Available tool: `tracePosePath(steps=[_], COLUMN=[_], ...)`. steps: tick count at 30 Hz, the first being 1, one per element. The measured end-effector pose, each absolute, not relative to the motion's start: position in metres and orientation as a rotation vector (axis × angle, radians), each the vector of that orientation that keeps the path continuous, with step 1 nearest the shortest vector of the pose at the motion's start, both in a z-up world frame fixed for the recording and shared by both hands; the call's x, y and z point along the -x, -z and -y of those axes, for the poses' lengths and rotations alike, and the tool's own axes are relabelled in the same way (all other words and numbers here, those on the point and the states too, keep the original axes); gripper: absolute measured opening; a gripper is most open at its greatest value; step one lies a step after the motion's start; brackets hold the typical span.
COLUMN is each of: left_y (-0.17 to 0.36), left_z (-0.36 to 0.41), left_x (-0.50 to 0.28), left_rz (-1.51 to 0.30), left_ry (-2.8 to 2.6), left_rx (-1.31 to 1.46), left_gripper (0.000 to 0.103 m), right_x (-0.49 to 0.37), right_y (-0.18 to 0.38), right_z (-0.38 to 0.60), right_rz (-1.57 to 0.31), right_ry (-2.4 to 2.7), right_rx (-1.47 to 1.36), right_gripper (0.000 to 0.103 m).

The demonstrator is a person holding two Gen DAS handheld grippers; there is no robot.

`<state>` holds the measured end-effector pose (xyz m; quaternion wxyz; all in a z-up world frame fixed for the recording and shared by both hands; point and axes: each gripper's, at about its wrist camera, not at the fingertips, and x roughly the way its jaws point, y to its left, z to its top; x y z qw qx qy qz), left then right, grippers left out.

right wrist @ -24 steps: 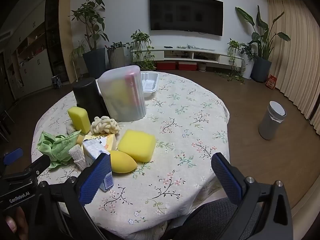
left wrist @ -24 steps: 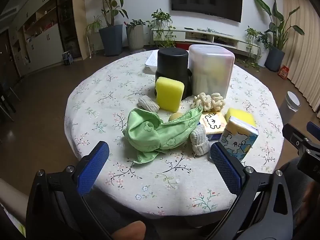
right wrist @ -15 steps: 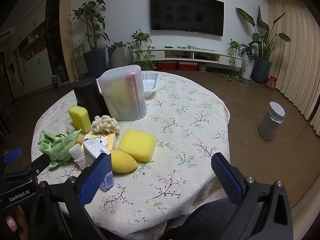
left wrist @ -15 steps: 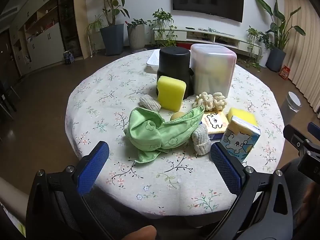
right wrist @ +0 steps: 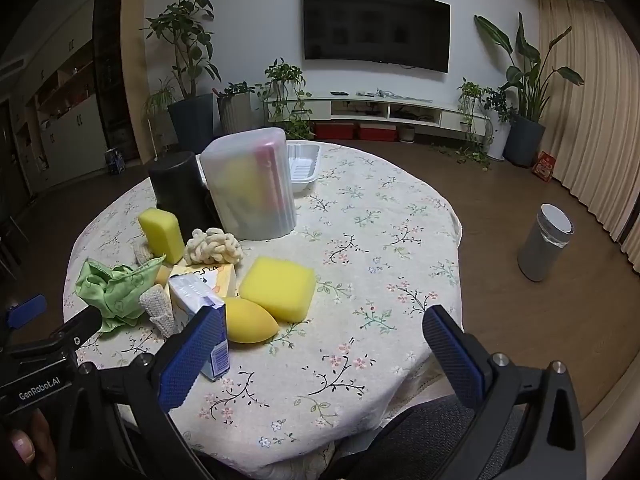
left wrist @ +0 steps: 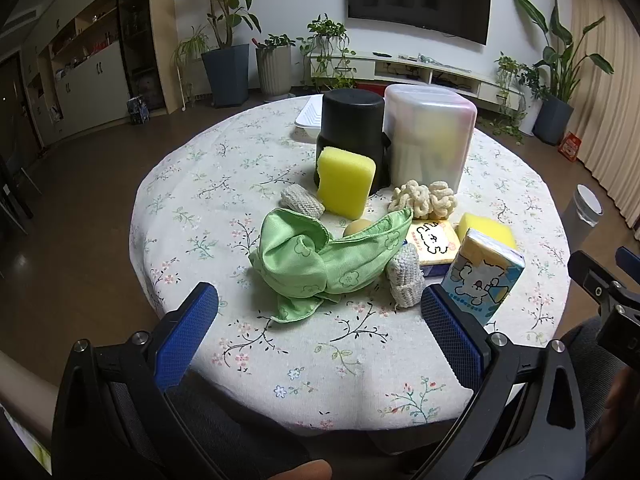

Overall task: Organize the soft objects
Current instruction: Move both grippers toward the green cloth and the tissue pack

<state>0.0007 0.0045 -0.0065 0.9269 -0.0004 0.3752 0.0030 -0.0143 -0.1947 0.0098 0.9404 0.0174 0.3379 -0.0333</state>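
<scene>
Both tools are hanging spread, gripping nothing. The cloth (left wrist: 320, 264) is lying on the counter (left wrist: 192, 184) dead ahead of your left tool (left wrist: 318, 334) — the nearer one — long axis running crosswise.

1. This is a home living room.
2. A flat television (right wrist: 376, 28) hangs on the far white wall, above a low white media shelf (right wrist: 384, 110) with red boxes (right wrist: 356, 131) tucked under it.
3. Potted plants (right wrist: 188, 64) stand along the far wall, and a tall leafy plant (right wrist: 528, 76) sits at the far right by long beige curtains (right wrist: 588, 92).
4. At the left, built-in cupboards (left wrist: 80, 80) with open shelves line the wall.
5. In the near middle stands a round table (right wrist: 380, 240) under a flowered cloth.
6. The floor is brown wood, and a small grey bin (right wrist: 546, 242) stands on it at the right.
</scene>
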Motion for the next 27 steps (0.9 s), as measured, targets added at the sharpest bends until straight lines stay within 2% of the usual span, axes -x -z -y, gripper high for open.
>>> tracePosePath(steps=[27], left_y=[0.022], left_z=[-0.029], left_x=[-0.005], left_rz=[-0.801], left_ry=[0.004], left_rx=[0.054], left_gripper=[0.103], right_x=[0.017], right_y=[-0.006], right_z=[0.181], right_rz=[-0.701], right_ry=[-0.024], right_rx=[-0.052], right_gripper=[0.103])
